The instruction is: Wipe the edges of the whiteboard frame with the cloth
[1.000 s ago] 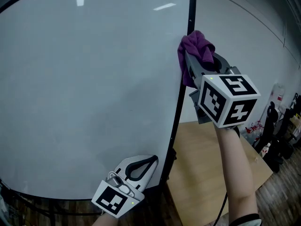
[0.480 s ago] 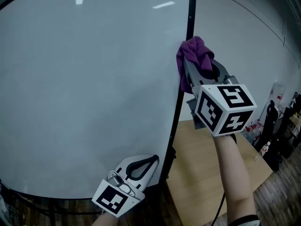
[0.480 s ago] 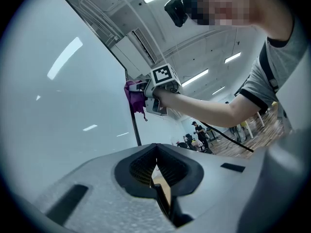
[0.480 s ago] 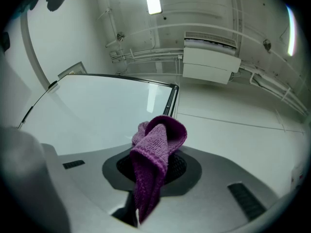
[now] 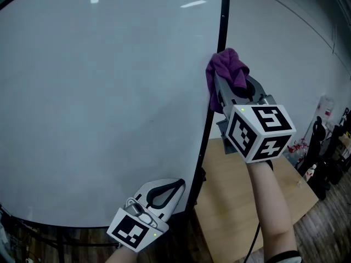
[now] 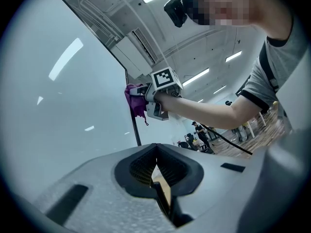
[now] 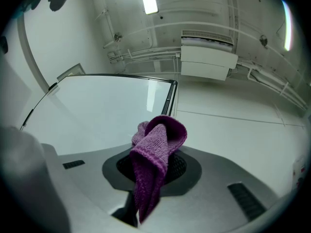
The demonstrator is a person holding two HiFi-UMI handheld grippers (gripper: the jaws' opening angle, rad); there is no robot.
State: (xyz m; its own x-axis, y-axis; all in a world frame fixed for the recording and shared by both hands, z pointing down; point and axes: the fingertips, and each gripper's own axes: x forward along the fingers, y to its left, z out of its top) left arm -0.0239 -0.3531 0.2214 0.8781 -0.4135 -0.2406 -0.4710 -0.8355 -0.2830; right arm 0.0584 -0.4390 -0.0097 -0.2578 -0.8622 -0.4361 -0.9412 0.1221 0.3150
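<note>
Head view: one whiteboard, one purple cloth, two grippers. Right gripper up at the black frame on the board's right edge, cloth touching it, slightly lower than a second ago. Left gripper low by the board's bottom right corner, unmoved. Left gripper view: jaws together, empty. Right gripper view: jaws clamped on the cloth, its tail hidden between them.

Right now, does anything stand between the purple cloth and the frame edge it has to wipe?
Nothing visible does. The right gripper is shut on the cloth, and in the head view the cloth seems to press against the black frame on the whiteboard's right side, with nothing between them.
</note>
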